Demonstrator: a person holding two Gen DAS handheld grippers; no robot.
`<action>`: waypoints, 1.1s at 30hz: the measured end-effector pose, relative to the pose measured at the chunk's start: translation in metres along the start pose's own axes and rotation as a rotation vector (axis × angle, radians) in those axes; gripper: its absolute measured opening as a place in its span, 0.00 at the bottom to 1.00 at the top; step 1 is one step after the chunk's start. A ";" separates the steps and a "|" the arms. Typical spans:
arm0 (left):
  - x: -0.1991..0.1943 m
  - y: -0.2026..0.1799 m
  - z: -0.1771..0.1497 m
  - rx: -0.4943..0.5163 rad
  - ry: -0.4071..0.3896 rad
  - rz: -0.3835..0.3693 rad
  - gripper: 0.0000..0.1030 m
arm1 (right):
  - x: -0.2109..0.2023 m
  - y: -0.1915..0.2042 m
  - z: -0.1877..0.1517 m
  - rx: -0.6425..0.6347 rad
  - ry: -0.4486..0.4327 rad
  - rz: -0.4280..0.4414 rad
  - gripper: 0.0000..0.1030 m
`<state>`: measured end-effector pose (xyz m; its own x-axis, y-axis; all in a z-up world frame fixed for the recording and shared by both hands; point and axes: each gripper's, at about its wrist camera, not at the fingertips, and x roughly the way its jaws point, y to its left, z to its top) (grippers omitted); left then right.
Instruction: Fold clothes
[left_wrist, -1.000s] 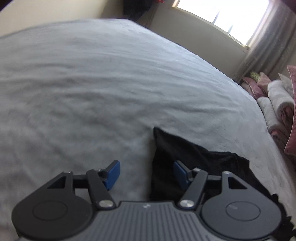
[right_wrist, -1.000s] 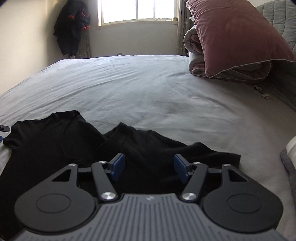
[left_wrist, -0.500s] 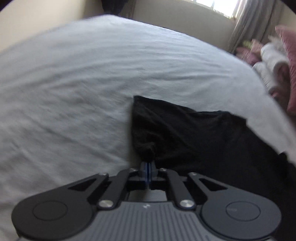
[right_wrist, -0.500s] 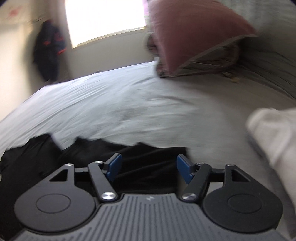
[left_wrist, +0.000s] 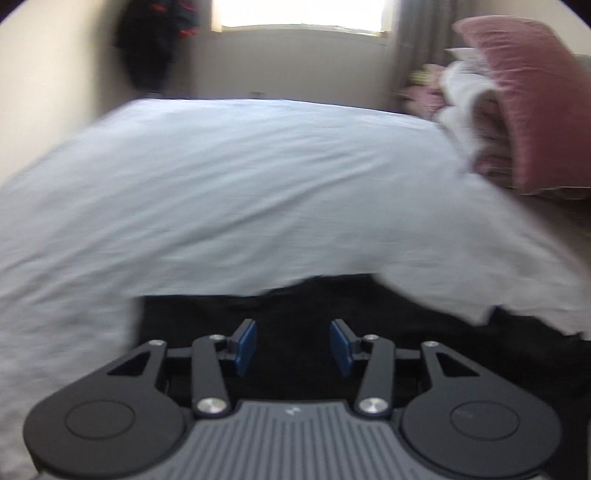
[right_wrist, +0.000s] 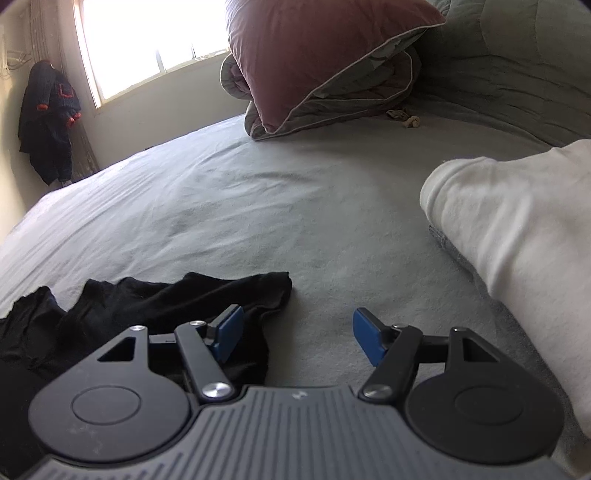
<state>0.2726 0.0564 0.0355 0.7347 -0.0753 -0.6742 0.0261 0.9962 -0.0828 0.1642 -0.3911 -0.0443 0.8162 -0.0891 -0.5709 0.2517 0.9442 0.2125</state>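
Note:
A black garment (left_wrist: 369, 314) lies crumpled on the pale grey bed sheet (left_wrist: 240, 192). In the blurred left wrist view my left gripper (left_wrist: 293, 347) hovers over its dark cloth. Its jaws are opening, and no cloth is pinched between the blue pads (left_wrist: 245, 347). In the right wrist view the black garment (right_wrist: 166, 299) fills the lower left. My right gripper (right_wrist: 297, 338) stands open at the garment's right edge. Its left pad (right_wrist: 229, 334) is over the cloth and its right pad (right_wrist: 365, 341) is over bare sheet (right_wrist: 295, 206).
A folded white cloth (right_wrist: 517, 258) lies close on the right. A pink and grey duvet and pillow pile (right_wrist: 314, 66) sits at the head of the bed. A dark jacket (right_wrist: 48, 118) hangs by the window (right_wrist: 147, 33) beyond the far edge.
The left gripper closed on the garment's edge, then parted again while swinging right and rolling. The right gripper slid right to the garment's edge, and the white cloth came into view.

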 end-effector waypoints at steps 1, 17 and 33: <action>0.009 -0.012 0.003 0.000 0.012 -0.062 0.48 | 0.002 -0.001 -0.001 -0.002 -0.001 -0.004 0.67; 0.115 -0.118 0.004 0.031 0.099 -0.492 0.54 | 0.024 0.000 -0.001 0.034 -0.101 0.016 0.63; 0.100 -0.141 0.017 0.130 -0.064 -0.536 0.02 | 0.014 -0.005 0.007 0.127 -0.239 0.041 0.03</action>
<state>0.3537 -0.0905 -0.0074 0.6351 -0.5748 -0.5159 0.4888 0.8163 -0.3078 0.1781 -0.3995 -0.0479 0.9228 -0.1380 -0.3597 0.2668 0.9025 0.3381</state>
